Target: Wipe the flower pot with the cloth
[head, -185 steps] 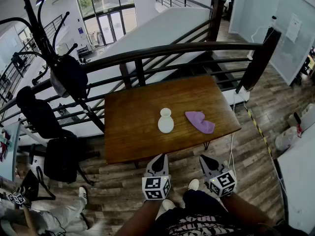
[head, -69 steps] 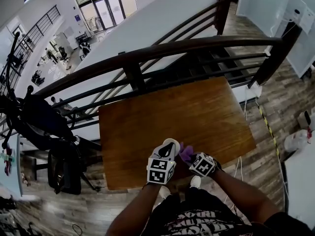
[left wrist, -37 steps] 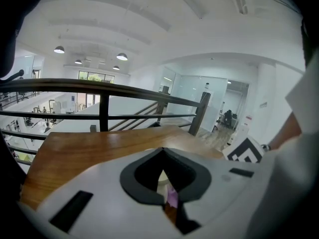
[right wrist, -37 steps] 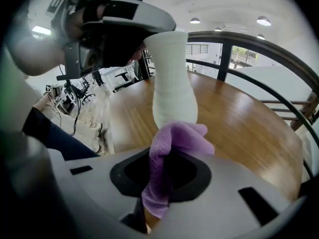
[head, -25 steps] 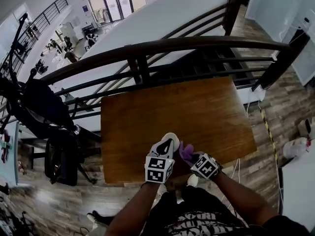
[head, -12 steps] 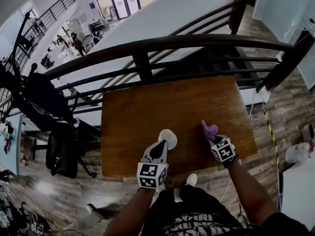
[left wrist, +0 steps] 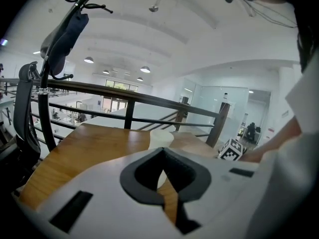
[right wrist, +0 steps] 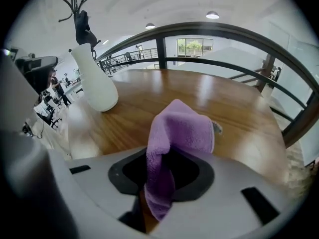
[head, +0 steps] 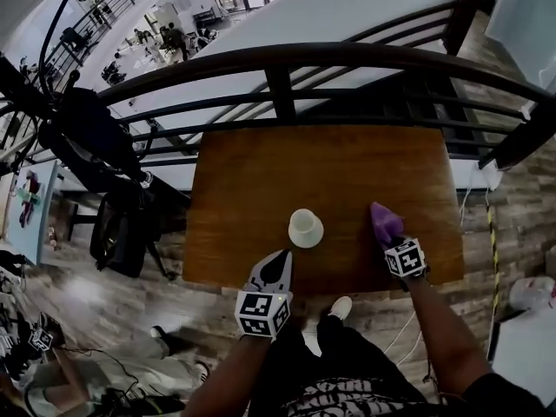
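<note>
The white flower pot [head: 306,228] stands upright on the wooden table [head: 261,172] near its front edge, and nothing touches it. My left gripper [head: 280,261] hangs just in front of the pot. In the left gripper view its jaws [left wrist: 163,156] show a slim gap with nothing between them, and the pot [left wrist: 160,137] lies beyond. My right gripper [head: 393,237] is over the table to the pot's right, its jaws opening. The purple cloth [right wrist: 182,133] is still pinched between them and sticks up from them. In that view the pot [right wrist: 97,81] stands to the left.
A dark metal railing [head: 330,59] runs along the table's far side, with a drop to a lower floor behind it. A black office chair [head: 122,233] and a coat rack [head: 52,102] stand left of the table. The person's shoe [head: 340,307] is under the front edge.
A second ago both grippers met at the pot with the cloth against it. The right gripper has carried the cloth off to the right. The left gripper has drawn back from the pot.
</note>
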A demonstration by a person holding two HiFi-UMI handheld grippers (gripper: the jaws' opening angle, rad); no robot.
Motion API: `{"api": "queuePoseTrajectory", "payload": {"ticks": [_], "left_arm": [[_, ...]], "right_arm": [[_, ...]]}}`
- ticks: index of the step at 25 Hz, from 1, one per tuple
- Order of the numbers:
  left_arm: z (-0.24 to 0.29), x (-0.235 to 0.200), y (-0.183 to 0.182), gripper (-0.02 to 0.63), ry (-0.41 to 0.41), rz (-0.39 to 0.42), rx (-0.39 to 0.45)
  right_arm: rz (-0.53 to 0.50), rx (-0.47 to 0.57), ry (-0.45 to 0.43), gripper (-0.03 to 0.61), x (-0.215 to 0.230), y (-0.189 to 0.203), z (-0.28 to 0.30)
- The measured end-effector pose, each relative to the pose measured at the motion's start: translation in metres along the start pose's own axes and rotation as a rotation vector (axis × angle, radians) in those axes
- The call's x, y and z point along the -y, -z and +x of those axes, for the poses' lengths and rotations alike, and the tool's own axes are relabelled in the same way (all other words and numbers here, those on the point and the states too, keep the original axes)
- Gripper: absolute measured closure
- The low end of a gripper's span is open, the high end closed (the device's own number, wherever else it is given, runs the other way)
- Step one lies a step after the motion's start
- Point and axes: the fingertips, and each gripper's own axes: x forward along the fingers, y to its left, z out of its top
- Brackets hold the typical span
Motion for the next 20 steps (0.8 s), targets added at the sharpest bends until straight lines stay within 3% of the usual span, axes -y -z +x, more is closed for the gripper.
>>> {"api": "queuePoseTrajectory", "payload": {"ticks": [3, 5, 9, 16, 18, 19, 20], "left_arm": [[0.003, 0.015, 0.01, 0.614, -0.001, 0.007, -0.011], [0.0, 0.024, 0.011, 0.614, 0.009, 0.002, -0.013], [-0.006, 0.025, 0.011, 0.614, 0.043, -0.002, -0.007], [-0.052, 0.043, 0.017, 0.614, 0.092, 0.023, 0.053], [-0.079, 0.044, 0.02, 0.614, 0.1, 0.034, 0.067], [-0.091, 0.044, 0.022, 0.614, 0.106, 0.037, 0.075], [-0.102, 0.044, 0.022, 0.614, 0.112, 0.037, 0.085]], "right_arm": [[0.02, 0.038, -0.031, 0.465, 0.008, 0.005, 0.003], [0.025, 0.061, -0.055, 0.404, 0.008, 0.005, -0.008], [0.03, 0.147, -0.039, 0.357, -0.004, -0.005, -0.038], [0.034, 0.485, 0.028, 0.354, -0.063, -0.018, -0.134], [0.07, 0.575, 0.051, 0.406, -0.092, -0.018, -0.167], [0.085, 0.609, 0.076, 0.512, -0.105, -0.015, -0.183], [0.099, 0.64, 0.097, 0.567, -0.117, -0.013, -0.197]]}}
